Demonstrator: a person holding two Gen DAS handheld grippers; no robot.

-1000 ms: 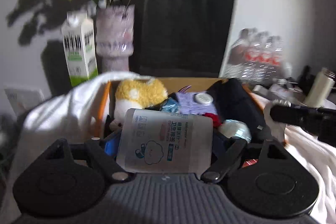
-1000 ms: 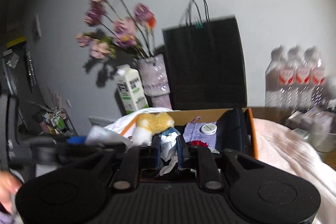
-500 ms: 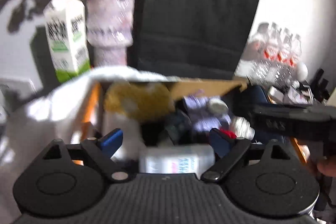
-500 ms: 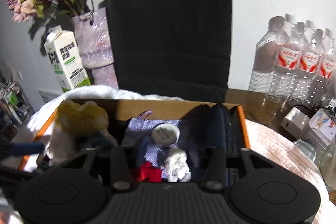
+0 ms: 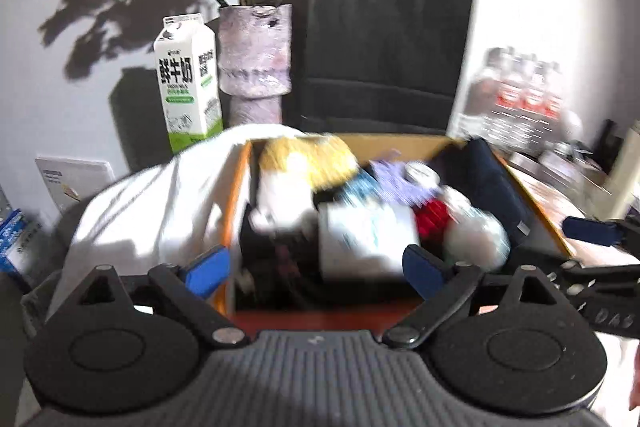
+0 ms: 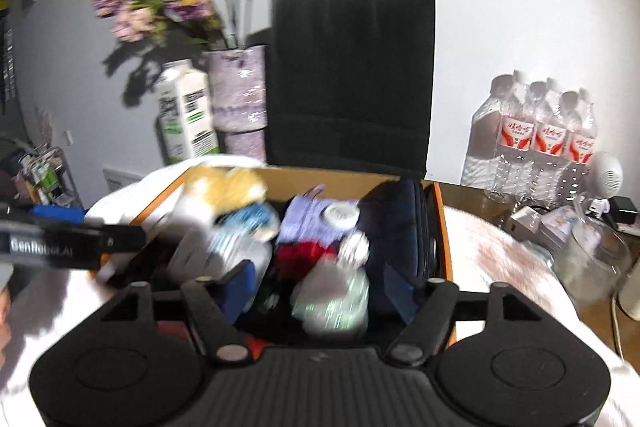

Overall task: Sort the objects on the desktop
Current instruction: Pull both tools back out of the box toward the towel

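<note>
An open cardboard box (image 5: 400,141) with orange edges holds several items: a yellow plush toy (image 5: 308,157), a purple pouch (image 5: 394,179), a red item (image 5: 434,217), a dark blue bag (image 5: 484,183) and a white wipes pack (image 5: 366,241). The wipes pack lies in the box, apart from my fingers. My left gripper (image 5: 318,267) is open and empty just in front of the box. My right gripper (image 6: 320,289) is open over the box's near side, above a crumpled plastic item (image 6: 334,301). The box also shows in the right wrist view (image 6: 352,179).
Behind the box stand a milk carton (image 5: 188,83), a vase of dried flowers (image 5: 256,63) and a black paper bag (image 5: 384,43). Water bottles (image 6: 536,131) and a glass jar (image 6: 592,259) sit at the right. White cloth (image 5: 160,195) drapes the box's left side.
My left gripper opened and let the wipes pack fall into the box, then drew back. My right gripper opened wider and pulled back from the box.
</note>
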